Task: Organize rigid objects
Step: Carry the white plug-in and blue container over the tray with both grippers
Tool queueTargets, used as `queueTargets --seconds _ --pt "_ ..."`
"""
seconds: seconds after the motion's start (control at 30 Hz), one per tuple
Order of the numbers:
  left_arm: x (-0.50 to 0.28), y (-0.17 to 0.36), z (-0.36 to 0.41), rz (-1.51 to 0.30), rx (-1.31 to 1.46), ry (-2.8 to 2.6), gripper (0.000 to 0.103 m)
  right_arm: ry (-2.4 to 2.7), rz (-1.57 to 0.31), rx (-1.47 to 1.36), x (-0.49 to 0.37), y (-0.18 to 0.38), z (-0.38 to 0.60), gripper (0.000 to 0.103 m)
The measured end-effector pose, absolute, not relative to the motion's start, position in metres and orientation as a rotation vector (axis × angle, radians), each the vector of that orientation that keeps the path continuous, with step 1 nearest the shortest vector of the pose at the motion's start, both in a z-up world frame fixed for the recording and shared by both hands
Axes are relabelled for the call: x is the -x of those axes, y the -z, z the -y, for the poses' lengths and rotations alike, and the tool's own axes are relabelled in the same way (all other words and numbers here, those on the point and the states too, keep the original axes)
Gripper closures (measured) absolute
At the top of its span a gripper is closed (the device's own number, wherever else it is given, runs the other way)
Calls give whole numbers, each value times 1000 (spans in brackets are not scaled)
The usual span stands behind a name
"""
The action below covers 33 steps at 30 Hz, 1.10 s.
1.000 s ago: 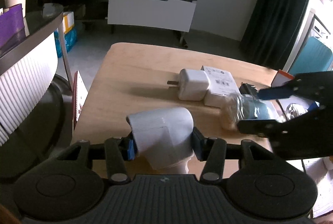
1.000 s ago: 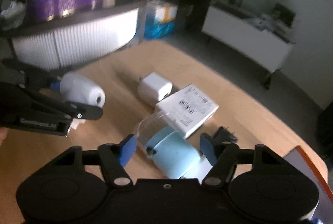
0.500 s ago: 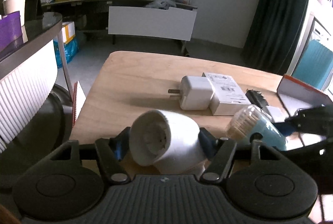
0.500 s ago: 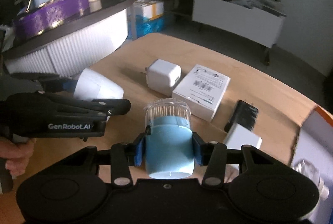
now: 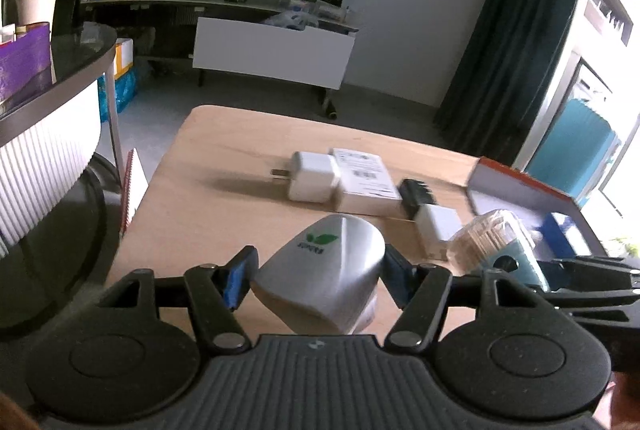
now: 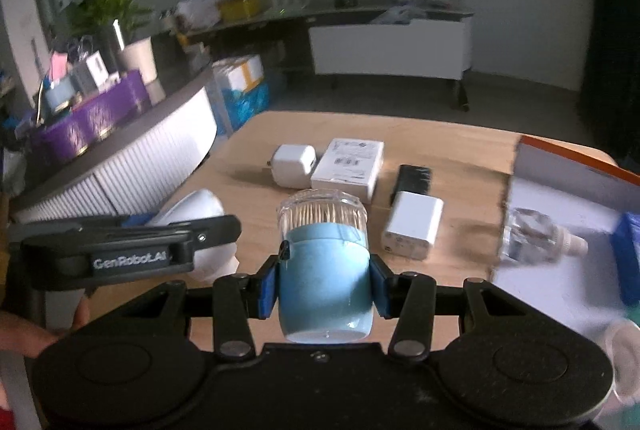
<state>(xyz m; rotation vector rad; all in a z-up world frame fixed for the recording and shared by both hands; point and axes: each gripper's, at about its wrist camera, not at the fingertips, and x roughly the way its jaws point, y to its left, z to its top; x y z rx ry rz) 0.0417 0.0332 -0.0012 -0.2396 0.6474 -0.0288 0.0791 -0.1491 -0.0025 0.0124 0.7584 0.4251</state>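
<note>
My left gripper is shut on a white rounded plastic gadget with a green leaf logo, held above the wooden table. My right gripper is shut on a blue jar with a clear lid, full of cotton swabs; the jar also shows at the right of the left wrist view. The left gripper with its gadget shows to the left in the right wrist view. An open box with an orange rim stands at the right.
On the table lie a white plug charger, a flat white labelled box, a black item and a small white block. The open box holds a clear bottle and a blue item. A curved counter stands left.
The left gripper has turned the white gadget so its logo side faces the camera. Both grippers have lifted and drawn back from the table; the right one swung toward the open box.
</note>
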Motion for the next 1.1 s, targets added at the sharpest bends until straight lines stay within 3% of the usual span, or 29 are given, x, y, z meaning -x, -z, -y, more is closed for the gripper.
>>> queueTargets --seconds 1.1 --pt "-4 -40 46 -631 187 83 40 -240 -643 -111 -1 -41 235 47"
